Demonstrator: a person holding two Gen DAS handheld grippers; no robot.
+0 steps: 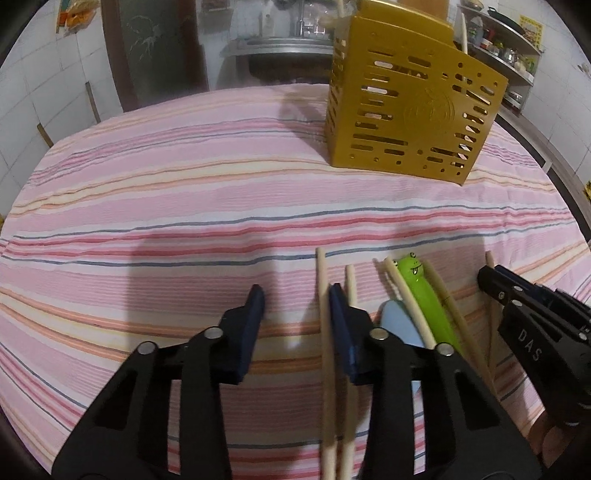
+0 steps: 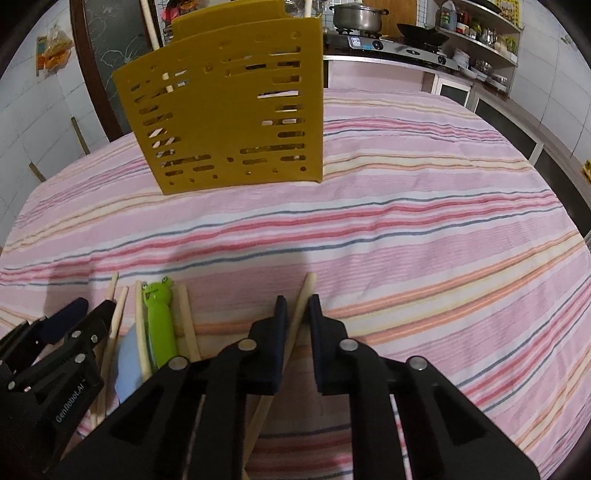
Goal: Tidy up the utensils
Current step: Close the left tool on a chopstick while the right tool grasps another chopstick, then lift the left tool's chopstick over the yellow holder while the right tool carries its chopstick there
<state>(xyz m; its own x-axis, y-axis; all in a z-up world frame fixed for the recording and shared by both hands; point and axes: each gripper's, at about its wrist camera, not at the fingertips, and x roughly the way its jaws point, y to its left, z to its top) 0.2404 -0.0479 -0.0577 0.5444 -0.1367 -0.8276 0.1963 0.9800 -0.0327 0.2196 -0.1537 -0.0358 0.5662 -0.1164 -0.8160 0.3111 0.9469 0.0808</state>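
Several wooden chopsticks lie on the striped cloth near me, beside a green frog-headed utensil [image 1: 421, 291] [image 2: 159, 314] and a pale blue utensil [image 1: 399, 321]. My left gripper [image 1: 295, 306] stands open around one chopstick [image 1: 321, 288], which lies close to its right finger; a second chopstick [image 1: 350, 284] lies just outside. My right gripper [image 2: 298, 314] is shut on another chopstick [image 2: 304, 291], which runs slanted between its pads. The yellow slotted utensil holder [image 1: 410, 107] [image 2: 229, 110] stands upright further back, with sticks poking out of its top.
The pink striped tablecloth [image 2: 424, 240] covers the whole table. Behind it are a stove with a pot [image 2: 356, 16], shelves of kitchenware [image 2: 480, 40], a sink [image 1: 280, 48] and a dark door [image 1: 155, 48]. Each gripper shows at the edge of the other's view.
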